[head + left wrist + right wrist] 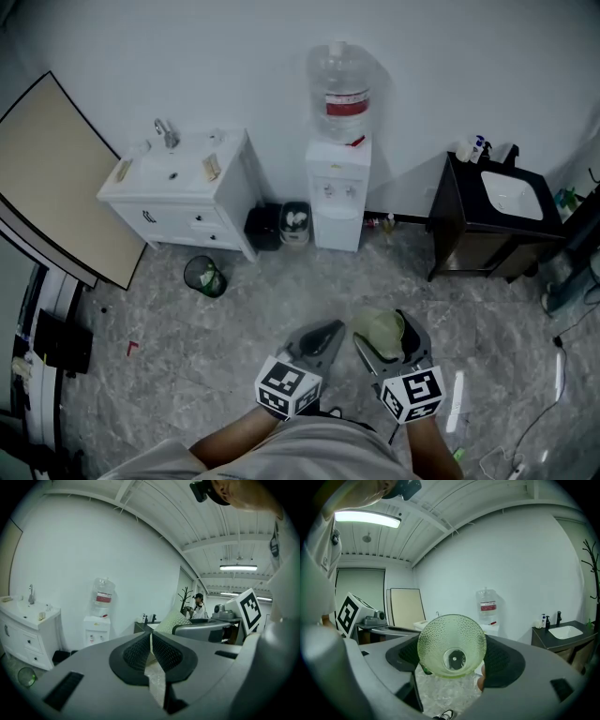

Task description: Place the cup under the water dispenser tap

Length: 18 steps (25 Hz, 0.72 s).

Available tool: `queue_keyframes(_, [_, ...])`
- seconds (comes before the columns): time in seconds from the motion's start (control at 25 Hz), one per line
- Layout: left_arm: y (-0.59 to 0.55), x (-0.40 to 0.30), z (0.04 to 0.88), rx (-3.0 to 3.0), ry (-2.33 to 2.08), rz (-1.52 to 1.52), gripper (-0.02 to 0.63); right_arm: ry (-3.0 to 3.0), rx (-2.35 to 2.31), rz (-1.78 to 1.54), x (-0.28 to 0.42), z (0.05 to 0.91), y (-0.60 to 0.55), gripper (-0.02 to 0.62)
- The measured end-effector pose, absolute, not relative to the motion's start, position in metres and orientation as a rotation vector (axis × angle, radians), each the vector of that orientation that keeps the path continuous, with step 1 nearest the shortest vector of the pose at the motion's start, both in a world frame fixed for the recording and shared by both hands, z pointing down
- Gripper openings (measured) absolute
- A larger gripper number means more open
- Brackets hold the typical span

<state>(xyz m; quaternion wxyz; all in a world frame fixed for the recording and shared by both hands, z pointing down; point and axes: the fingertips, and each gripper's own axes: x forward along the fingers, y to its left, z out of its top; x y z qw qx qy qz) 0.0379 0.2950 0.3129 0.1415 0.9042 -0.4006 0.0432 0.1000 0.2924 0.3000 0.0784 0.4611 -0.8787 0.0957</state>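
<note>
My right gripper (386, 339) clamps a pale green dimpled glass cup (451, 639). My left gripper (151, 653) is closed. A clear bottle (344, 89) tops the white dispenser (337, 202).

The water dispenser (337, 197) stands between a sink cabinet (187, 220) on its left and a vanity (469, 246) on its right.

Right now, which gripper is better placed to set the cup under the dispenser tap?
Right: the right gripper holds the green cup and faces the water dispenser. The left gripper is shut and empty.
</note>
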Motion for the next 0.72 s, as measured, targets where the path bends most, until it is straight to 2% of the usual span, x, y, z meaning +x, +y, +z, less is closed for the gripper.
queue_keyframes(0.72, [0.026,-0.020,0.341,2.717,-1.020,0.201,0.020,-2.519,1.456,0.390,0.038,0.339,0.017,0.367])
